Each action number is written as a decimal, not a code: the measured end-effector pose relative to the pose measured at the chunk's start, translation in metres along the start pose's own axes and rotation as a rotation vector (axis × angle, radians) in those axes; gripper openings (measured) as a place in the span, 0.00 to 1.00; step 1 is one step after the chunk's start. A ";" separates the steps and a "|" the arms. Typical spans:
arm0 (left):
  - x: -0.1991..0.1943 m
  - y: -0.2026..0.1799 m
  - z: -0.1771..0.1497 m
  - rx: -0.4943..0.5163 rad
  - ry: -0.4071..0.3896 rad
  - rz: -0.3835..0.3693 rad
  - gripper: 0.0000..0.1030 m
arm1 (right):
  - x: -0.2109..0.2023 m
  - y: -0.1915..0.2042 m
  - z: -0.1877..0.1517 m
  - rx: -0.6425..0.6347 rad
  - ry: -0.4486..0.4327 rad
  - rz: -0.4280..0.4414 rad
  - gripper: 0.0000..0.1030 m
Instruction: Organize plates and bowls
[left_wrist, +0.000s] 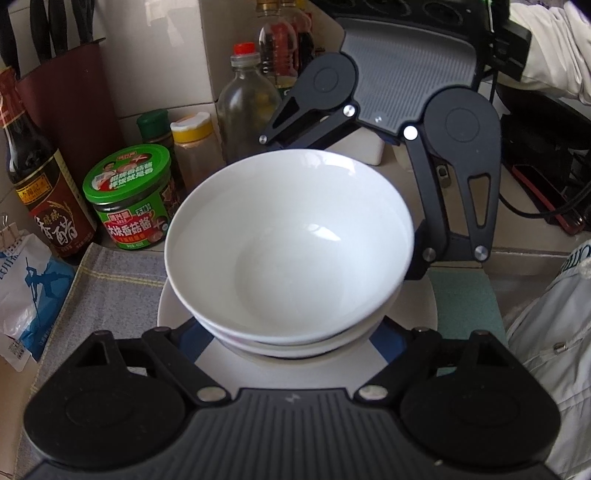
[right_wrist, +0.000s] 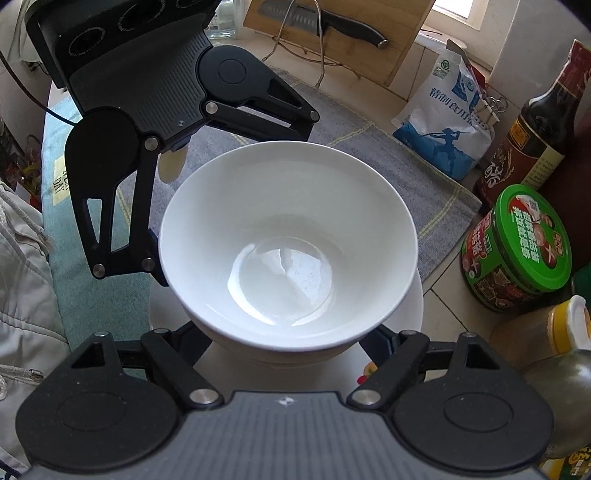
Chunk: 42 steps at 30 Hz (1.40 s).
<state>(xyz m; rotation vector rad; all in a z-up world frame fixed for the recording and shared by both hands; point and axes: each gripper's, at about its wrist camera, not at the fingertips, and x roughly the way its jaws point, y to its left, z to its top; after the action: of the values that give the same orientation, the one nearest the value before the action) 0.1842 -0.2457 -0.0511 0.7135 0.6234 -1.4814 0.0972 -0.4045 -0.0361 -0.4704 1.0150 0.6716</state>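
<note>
Left gripper (left_wrist: 291, 332) jaws grip empty top bowl (left_wrist: 288, 243) | right gripper (right_wrist: 291, 343) likewise | nested bowls on plate (left_wrist: 424, 306)

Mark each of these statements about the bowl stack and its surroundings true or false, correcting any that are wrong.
1. The top bowl is empty. True.
2. The bowls stand directly on the grey cloth. False: they sit on a white plate that lies over the cloth.
3. The green-lidded jar stands beside the stack. True.
4. Only one gripper is at the stack. False: the left gripper and the right gripper both reach around it from opposite sides.
5. A knife lies inside the top bowl. False: it rests against the wooden board behind.
</note>
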 end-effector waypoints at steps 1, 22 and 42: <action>0.000 0.000 0.000 0.002 -0.001 0.002 0.87 | 0.000 0.000 0.000 0.005 0.000 0.002 0.86; -0.077 -0.040 -0.025 -0.088 -0.177 0.335 0.99 | -0.021 0.033 0.003 0.114 0.001 -0.189 1.00; -0.179 -0.076 -0.056 -0.397 -0.180 0.645 0.99 | -0.063 0.183 0.017 1.176 -0.233 -0.777 1.00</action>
<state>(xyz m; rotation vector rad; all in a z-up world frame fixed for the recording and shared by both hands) 0.1102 -0.0829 0.0434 0.4059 0.4671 -0.7804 -0.0440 -0.2825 0.0183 0.2671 0.7554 -0.5799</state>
